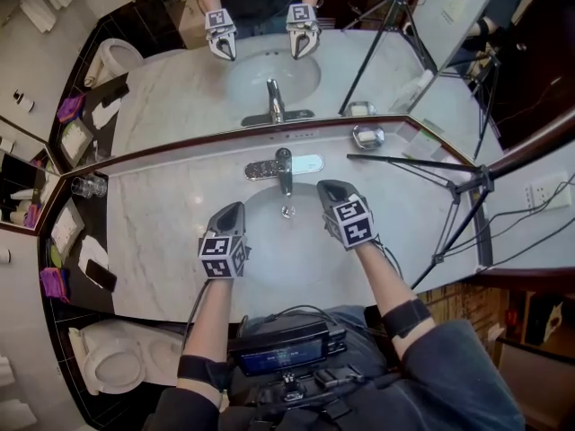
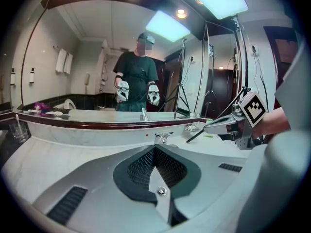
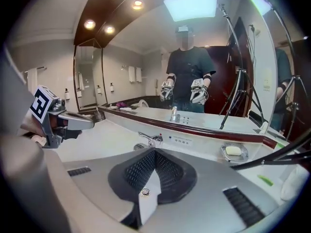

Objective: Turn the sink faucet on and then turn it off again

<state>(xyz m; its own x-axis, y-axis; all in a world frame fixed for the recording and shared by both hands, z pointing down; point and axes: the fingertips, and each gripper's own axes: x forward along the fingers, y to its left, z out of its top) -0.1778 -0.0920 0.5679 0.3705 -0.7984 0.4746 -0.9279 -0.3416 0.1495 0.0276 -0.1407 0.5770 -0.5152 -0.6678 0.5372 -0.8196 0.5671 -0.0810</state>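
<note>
Head view: my left gripper (image 1: 234, 210) and right gripper (image 1: 327, 187) hung over the sink (image 1: 287, 250), either side of the faucet (image 1: 284, 167) at the worktop's (image 1: 162, 214) far edge, touching nothing.

Left gripper view: its fingers (image 2: 142, 167) were pressed together, empty, the faucet just beyond.

Right gripper view: its fingers were likewise closed on nothing, with the faucet beyond them to the left and a soap dish (image 3: 234, 151) to the right.

The jaws hide most of the faucet (image 2: 163, 138) in the left gripper view (only its top peeks over), and the purple thing (image 1: 54, 283) at the desk's (image 1: 153, 268) left end is too small to identify.
</note>
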